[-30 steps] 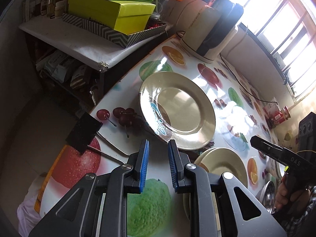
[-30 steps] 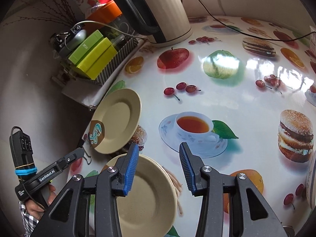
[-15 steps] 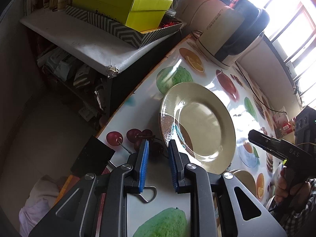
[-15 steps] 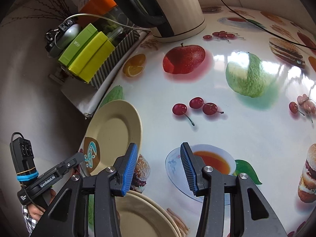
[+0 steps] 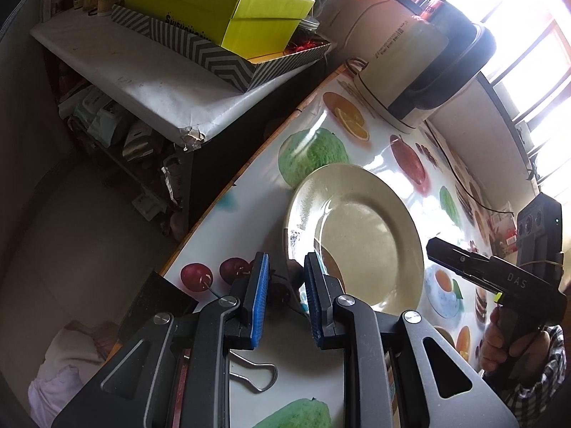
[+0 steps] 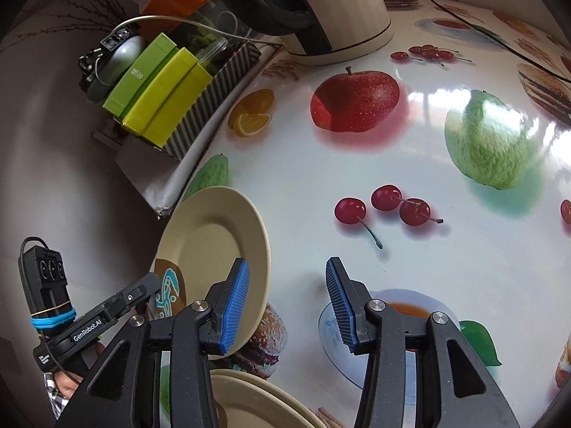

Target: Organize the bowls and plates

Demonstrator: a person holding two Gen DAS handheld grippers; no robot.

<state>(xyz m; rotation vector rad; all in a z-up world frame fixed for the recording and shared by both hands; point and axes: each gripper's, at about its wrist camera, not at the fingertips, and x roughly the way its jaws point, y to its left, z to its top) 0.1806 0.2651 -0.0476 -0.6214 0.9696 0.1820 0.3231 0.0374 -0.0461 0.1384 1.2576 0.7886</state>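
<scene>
Plate (image 5: 360, 235) on the bench (image 6: 357, 164) awaits pickup: left tool (image 5: 283, 294), released, nears its rim and must straddle it; right tool (image 6: 287, 301) hangs unclenched, empty.

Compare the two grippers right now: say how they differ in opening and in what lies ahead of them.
The left gripper has its fingers set narrowly apart; the right gripper is spread wide. The left gripper points at the near rim of the lone beige plate, which carries a blue design; the right gripper points mostly at bare tablecloth, that plate off to its left. Both are open, hold nothing, and have blue pads.
</scene>
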